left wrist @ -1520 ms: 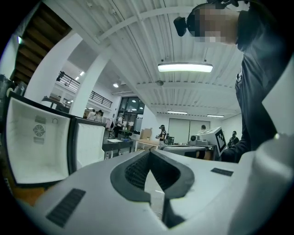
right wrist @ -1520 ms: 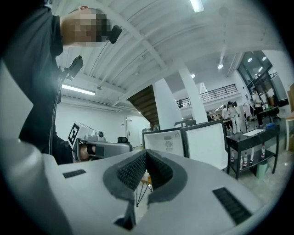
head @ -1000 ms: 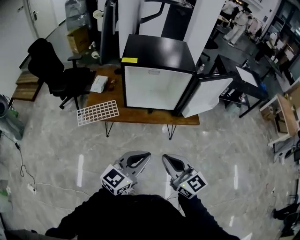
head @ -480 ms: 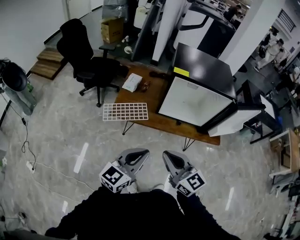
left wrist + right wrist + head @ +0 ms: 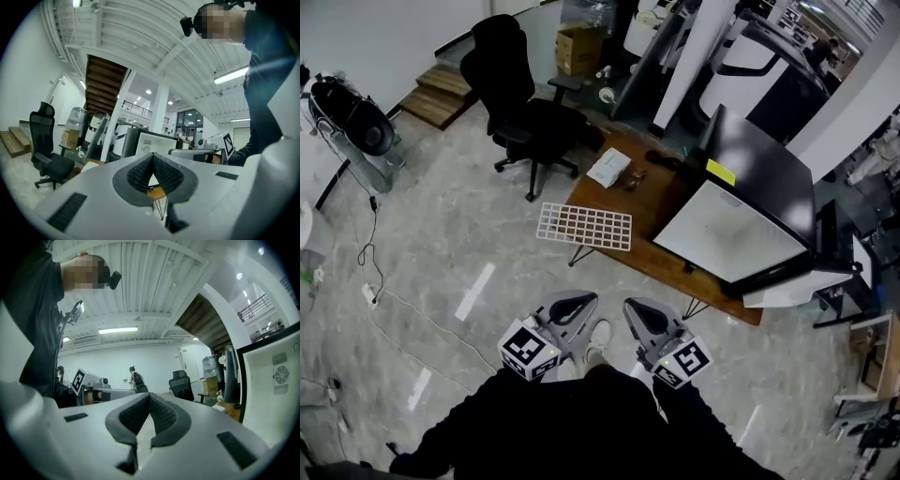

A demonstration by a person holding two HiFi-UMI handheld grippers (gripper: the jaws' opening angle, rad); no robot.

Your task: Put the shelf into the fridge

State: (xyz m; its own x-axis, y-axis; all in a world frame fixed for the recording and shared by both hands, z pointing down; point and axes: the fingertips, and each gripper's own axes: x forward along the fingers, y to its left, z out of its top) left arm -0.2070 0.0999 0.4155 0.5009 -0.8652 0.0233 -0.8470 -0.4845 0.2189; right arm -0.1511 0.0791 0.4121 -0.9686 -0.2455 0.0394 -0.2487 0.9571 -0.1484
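Note:
A white wire-grid shelf [image 5: 584, 227] lies on the near left end of a low wooden table [image 5: 649, 259], overhanging its edge. The black mini fridge [image 5: 748, 208] stands on the same table to the right, its door [image 5: 811, 286] swung open and its white inside [image 5: 732, 246] showing. My left gripper [image 5: 581, 302] and right gripper [image 5: 630, 309] are held close to my body over the floor, well short of the table. Both are shut with nothing between the jaws, as the left gripper [image 5: 151, 159] and right gripper [image 5: 149, 399] views confirm.
A black office chair [image 5: 522, 103] stands left of the table. A white packet [image 5: 608, 168] and small dark items lie on the table's far end. A cardboard box [image 5: 578, 49], wooden steps [image 5: 441, 92] and a fan [image 5: 352, 114] lie further off; a cable [image 5: 373, 272] runs along the marble floor.
The head view has swung to the right and turned, so table, shelf and fridge now sit tilted toward the upper right. Both grippers have kept their place and stayed shut.

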